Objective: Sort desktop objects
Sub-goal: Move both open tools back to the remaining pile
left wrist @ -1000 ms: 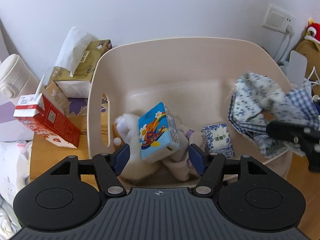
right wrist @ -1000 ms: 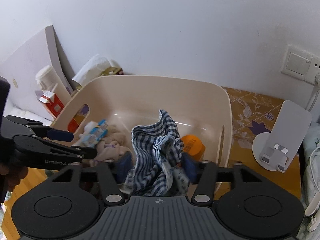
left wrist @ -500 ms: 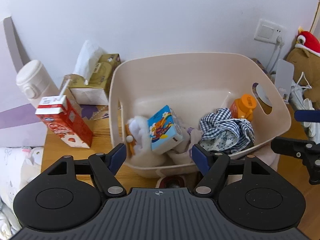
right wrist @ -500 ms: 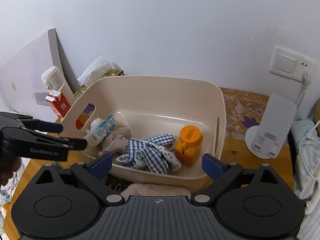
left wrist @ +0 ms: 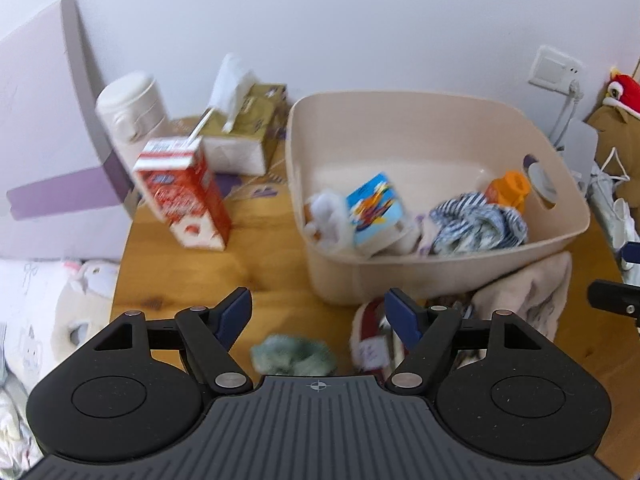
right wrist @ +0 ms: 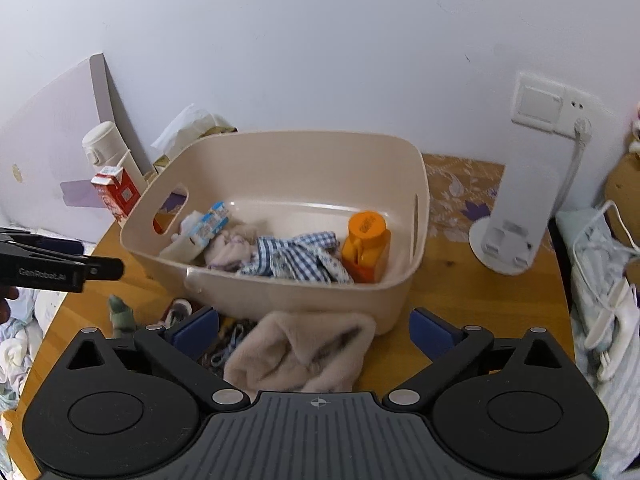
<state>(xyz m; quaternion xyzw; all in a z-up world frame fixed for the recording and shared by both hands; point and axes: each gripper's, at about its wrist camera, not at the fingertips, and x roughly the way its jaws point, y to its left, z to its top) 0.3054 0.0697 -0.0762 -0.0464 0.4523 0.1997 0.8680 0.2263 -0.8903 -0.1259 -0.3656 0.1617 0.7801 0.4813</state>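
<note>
A beige basket stands on the wooden table. Inside it lie a blue cartoon tissue pack, a blue checked cloth and an orange bottle. My left gripper hovers open in front of the basket, above a green fluffy piece, with nothing between its fingers. My right gripper is back from the basket's near wall, over a beige fluffy cloth. Its jaws are opening and hold nothing.
A red milk carton, a tissue box and a white flask stand left of the basket. A red and white item lies by the near wall. A white stand is at the right, bedding beyond both table edges.
Both grippers have pulled back from the basket. The checked cloth left the right jaws and lies in the basket. The tissue pack rests inside, clear of the left fingers.
</note>
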